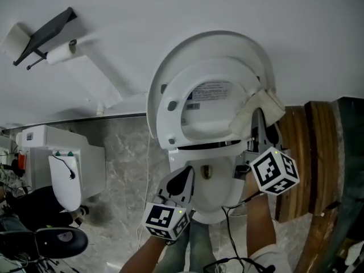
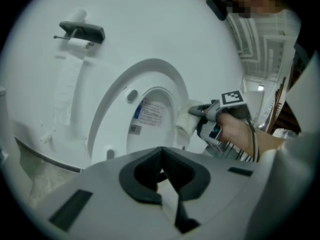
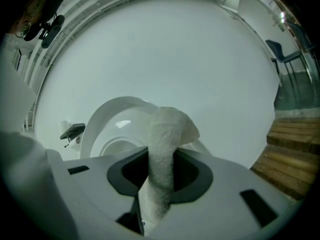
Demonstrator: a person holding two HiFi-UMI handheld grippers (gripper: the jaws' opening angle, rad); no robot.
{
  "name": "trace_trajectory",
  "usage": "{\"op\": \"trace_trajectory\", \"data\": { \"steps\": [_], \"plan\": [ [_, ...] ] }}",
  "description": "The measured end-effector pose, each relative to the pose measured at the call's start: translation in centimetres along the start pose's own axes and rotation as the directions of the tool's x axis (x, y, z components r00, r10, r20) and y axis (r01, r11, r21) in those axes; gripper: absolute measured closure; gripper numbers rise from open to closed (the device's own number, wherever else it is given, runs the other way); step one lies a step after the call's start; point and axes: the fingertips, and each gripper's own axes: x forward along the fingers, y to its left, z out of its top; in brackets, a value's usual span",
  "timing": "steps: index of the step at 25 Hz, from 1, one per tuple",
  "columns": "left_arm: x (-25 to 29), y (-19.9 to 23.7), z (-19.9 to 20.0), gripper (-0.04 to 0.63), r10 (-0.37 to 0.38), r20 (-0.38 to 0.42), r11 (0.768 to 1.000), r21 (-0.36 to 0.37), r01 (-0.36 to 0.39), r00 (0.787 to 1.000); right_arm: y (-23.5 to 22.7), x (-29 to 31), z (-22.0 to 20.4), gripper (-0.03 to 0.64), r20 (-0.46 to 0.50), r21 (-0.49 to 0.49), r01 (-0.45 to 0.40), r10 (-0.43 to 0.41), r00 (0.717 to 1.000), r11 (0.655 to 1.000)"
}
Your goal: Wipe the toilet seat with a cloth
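Note:
The white toilet seat (image 1: 170, 104) stands raised against its lid (image 1: 227, 41) and the wall. My right gripper (image 1: 260, 121) is shut on a folded white cloth (image 1: 259, 108), which rests against the right side of the raised seat. In the right gripper view the cloth (image 3: 165, 144) sticks up from between the jaws of that gripper (image 3: 160, 184), with the seat (image 3: 107, 114) behind it. My left gripper (image 1: 183, 178) hangs lower, over the bowl (image 1: 213, 201), shut with nothing in it. The left gripper view looks past the closed left gripper (image 2: 161, 171) to the seat (image 2: 112, 129) and the cloth (image 2: 186, 121).
A toilet-paper holder (image 1: 48, 36) with a roll (image 1: 62, 53) hangs on the wall at upper left. A white boxy unit (image 1: 62, 164) stands on the marble floor at left. Wooden panels (image 1: 307, 152) rise close to the toilet's right. Cables trail below the grippers.

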Motion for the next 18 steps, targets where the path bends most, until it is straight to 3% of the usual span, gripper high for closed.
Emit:
{"op": "trace_trajectory", "data": {
  "steps": [18],
  "plan": [
    [1.4,0.3,-3.1,0.586,-0.004,-0.041,1.0,0.015,0.005,0.999,-6.0,-0.7,-5.2,0.517,-0.049,0.0,0.111,-0.111,0.993,0.994]
  ]
}}
